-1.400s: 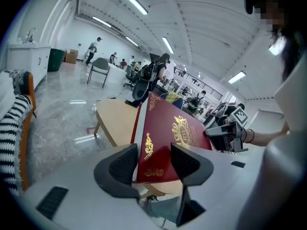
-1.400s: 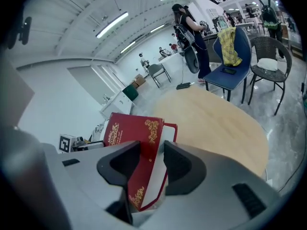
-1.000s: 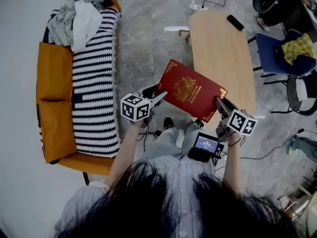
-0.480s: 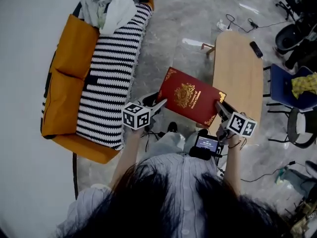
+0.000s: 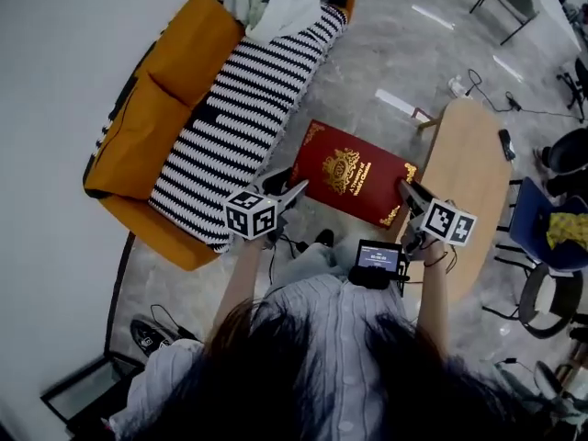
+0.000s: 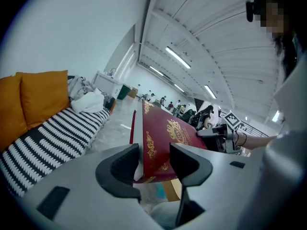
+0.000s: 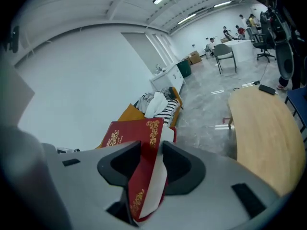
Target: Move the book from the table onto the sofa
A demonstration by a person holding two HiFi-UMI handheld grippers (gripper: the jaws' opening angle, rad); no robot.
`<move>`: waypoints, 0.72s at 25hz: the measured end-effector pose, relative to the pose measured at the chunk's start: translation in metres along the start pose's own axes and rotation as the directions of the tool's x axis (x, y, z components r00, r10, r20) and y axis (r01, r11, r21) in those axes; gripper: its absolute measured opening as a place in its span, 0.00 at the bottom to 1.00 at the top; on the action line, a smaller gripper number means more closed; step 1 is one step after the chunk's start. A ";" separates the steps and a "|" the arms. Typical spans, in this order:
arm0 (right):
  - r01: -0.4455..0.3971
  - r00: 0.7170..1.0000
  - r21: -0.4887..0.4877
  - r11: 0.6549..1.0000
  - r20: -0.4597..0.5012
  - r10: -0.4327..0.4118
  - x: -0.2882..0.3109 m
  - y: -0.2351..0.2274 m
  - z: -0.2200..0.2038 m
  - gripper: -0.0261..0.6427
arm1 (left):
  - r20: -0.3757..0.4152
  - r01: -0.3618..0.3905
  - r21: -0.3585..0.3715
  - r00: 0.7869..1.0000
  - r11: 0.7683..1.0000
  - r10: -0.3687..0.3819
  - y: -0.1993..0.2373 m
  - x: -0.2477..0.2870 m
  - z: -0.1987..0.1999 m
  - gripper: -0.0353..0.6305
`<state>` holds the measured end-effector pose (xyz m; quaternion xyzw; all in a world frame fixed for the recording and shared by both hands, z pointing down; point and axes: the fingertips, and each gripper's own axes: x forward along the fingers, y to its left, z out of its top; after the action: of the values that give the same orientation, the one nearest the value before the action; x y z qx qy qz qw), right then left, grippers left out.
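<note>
Book [image 5: 354, 175]: red, with gilt ornament, held in the air over the floor [image 5: 367, 81] between the sofa [image 5: 147, 127] and the table [image 5: 473, 182], touching neither. We see it lying nearly flat in the head view. Its long axis runs from one hand to the other, and its far edge points away from the person.

The sofa lies off the book's left end, so the left gripper [image 5: 292, 191] is the nearer of the two to it. The striped cover [image 5: 234, 108] on the seat is the closest landing place, near the book's left corner. We judge that the coming move is a sideways carry to the left, with the left end of the book leading.

Left gripper: jaws fairly wide apart, clamped across the thickness of the book at its near left corner, one pad on each cover. Right gripper [image 5: 409, 194]: jaws set somewhat narrower, clamped on the near right corner, with cover and page edges between the pads. Both grips sit on the edge nearest the person, so the far side hangs unsupported.
</note>
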<state>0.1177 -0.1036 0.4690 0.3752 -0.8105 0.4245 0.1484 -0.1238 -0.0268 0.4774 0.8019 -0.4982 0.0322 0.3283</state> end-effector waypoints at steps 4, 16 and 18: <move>-0.056 0.998 -0.055 0.997 -0.043 0.054 0.027 0.023 0.009 0.27 | 0.064 -0.081 -0.055 0.994 0.995 0.084 0.014 -0.025 0.000 0.37; -0.201 0.969 -0.138 0.970 -0.175 0.176 0.108 0.073 0.029 0.26 | 0.154 -0.241 -0.190 0.950 0.952 0.271 0.058 -0.064 -0.002 0.37; -0.221 0.961 -0.143 0.965 -0.200 0.190 0.131 0.087 0.035 0.26 | 0.163 -0.268 -0.212 0.938 0.940 0.304 0.074 -0.072 0.005 0.37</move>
<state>-0.0312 -0.1634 0.4713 0.2342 -0.8601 0.4025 0.2082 -0.2223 0.0049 0.4831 0.6854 -0.6402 -0.0453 0.3439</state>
